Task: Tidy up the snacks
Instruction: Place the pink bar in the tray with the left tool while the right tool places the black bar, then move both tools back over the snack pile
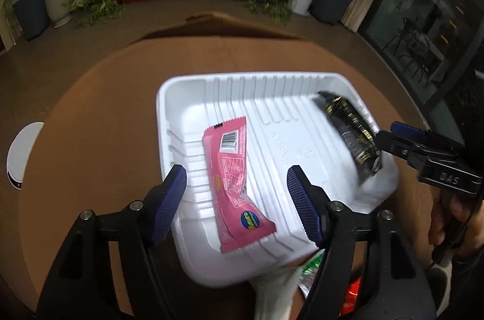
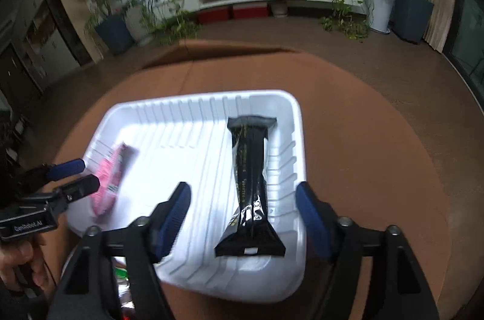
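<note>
Jaws wide, pink snack bar (image 1: 237, 193) btwn.

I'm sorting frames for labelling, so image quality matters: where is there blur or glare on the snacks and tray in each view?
Left wrist view: the pink bar is sharp, with a readable barcode; the black bar and the tray's near-right corner are smeared. Right wrist view: the black bar is fairly crisp with shiny highlights, the pink one blurred, and the tray floor is washed out.

Both grippers point toward 12 o'clock with jaws spread wide and nothing between them, the left gripper (image 1: 236, 199) at 9 o'clock of the right gripper (image 2: 243, 217), each hand-held.
</note>
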Demonstrator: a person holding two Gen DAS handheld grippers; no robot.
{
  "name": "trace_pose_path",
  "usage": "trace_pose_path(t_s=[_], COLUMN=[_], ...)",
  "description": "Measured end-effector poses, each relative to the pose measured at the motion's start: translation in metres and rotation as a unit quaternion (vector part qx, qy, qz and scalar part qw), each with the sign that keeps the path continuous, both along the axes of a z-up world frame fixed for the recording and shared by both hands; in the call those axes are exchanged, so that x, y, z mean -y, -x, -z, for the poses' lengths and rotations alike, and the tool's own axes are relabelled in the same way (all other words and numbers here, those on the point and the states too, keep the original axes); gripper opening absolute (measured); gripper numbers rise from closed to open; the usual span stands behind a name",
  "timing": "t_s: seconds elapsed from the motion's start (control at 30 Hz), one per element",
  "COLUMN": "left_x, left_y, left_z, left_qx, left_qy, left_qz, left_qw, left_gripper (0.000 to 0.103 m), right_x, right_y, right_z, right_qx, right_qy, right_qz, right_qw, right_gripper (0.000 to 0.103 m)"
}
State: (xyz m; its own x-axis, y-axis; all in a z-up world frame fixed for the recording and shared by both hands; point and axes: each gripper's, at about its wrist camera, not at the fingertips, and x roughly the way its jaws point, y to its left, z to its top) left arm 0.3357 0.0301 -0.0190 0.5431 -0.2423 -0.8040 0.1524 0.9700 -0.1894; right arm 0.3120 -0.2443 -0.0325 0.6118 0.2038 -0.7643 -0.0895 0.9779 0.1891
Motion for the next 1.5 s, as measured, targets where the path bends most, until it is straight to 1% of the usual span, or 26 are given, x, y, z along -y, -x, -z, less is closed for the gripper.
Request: trace_pose_path(t_s=[0.03,0.07,0.1,0.13,0.17,0.2,0.27,0.33,0.4,0.43,0.47,0.53,0.57,0.67,0.73,0.77,0.83,0.9,1.03,1.07,1.13,1.3,1.5], left_x=[-0.001,-0.003,-0.004,-0.005,-0.007,-0.008,-0.011,-0.013,-0.017,-0.022,-0.029,-0.039,-0.042,-0.044,-0.043,-0.040,-0.035,-0.030,-0.025,-0.025,-0.027,-0.030,-0.033], left_y=[0.005,0.012,0.020,0.029,0.042,0.055,0.080,0.112,0.136,0.151,0.164,0.191,0.202,0.235,0.250,0.256,0.264,0.273,0.279,0.280,0.279,0.279,0.281], left_z=[-0.006,-0.012,-0.017,-0.023,-0.027,-0.031,-0.034,-0.038,-0.037,-0.035,-0.033,-0.026,-0.023,-0.013,-0.008,-0.006,-0.001,0.002,0.004,0.003,0.001,-0.002,-0.004], left_qx=[0.007,0.017,0.024,0.031,0.038,0.042,0.054,0.072,0.062,0.049,0.047,0.045,0.043,0.041,0.035,0.033,0.029,0.030,0.034,0.036,0.035,0.040,0.045], left_qy=[0.006,0.011,0.013,0.017,0.018,0.015,0.009,0.006,0.001,0.003,0.016,0.054,0.061,0.067,0.065,0.066,0.073,0.072,0.075,0.076,0.077,0.073,0.070], left_qz=[-0.002,-0.001,0.002,0.006,0.011,0.015,0.019,0.022,0.007,-0.012,-0.026,-0.053,-0.057,-0.061,-0.058,-0.054,-0.041,-0.031,-0.020,-0.019,-0.020,-0.016,-0.011], left_qw=[1.0000,0.9998,0.9996,0.9993,0.9990,0.9989,0.9983,0.9972,0.9980,0.9987,0.9984,0.9962,0.9956,0.9950,0.9955,0.9958,0.9961,0.9964,0.9964,0.9963,0.9962,0.9964,0.9965], left_gripper=[0.076,0.084,0.093,0.098,0.103,0.103,0.103,0.103,0.103,0.103,0.103,0.103,0.103,0.103,0.103,0.103,0.103,0.102,0.102,0.102,0.102,0.102,0.102], right_x=[0.003,0.006,0.010,0.016,0.019,0.022,0.030,0.039,0.045,0.047,0.048,0.047,0.047,0.040,0.034,0.029,0.021,0.011,-0.013,-0.019,-0.031,-0.048,-0.059], right_y=[0.006,0.013,0.021,0.036,0.046,0.060,0.094,0.126,0.158,0.169,0.189,0.212,0.229,0.258,0.273,0.280,0.287,0.291,0.291,0.288,0.288,0.281,0.272], right_z=[-0.008,-0.014,-0.020,-0.028,-0.033,-0.038,-0.048,-0.053,-0.053,-0.052,-0.050,-0.046,-0.042,-0.031,-0.022,-0.016,-0.008,0.000,0.014,0.017,0.025,0.035,0.041], right_qx=[0.008,0.015,0.022,0.035,0.044,0.058,0.090,0.105,0.113,0.115,0.116,0.114,0.113,0.102,0.098,0.090,0.071,0.051,0.010,-0.003,-0.017,-0.041,-0.048], right_qy=[-0.005,-0.008,-0.012,-0.017,-0.020,-0.025,-0.039,-0.050,-0.070,-0.077,-0.086,-0.096,-0.103,-0.098,-0.093,-0.095,-0.105,-0.111,-0.106,-0.103,-0.094,-0.066,-0.032], right_qz=[0.003,0.005,0.007,0.013,0.018,0.021,0.024,0.032,0.041,0.045,0.052,0.056,0.066,0.075,0.077,0.075,0.069,0.060,0.038,0.036,0.033,0.025,0.021], right_qw=[1.000,1.000,1.000,0.999,0.999,0.998,0.995,0.993,0.990,0.989,0.988,0.987,0.986,0.987,0.988,0.989,0.989,0.991,0.994,0.994,0.995,0.997,0.998], right_gripper=[0.080,0.081,0.085,0.091,0.093,0.097,0.099,0.100,0.099,0.100,0.100,0.100,0.100,0.098,0.093,0.093,0.091,0.090,0.086,0.086,0.085,0.085,0.085])
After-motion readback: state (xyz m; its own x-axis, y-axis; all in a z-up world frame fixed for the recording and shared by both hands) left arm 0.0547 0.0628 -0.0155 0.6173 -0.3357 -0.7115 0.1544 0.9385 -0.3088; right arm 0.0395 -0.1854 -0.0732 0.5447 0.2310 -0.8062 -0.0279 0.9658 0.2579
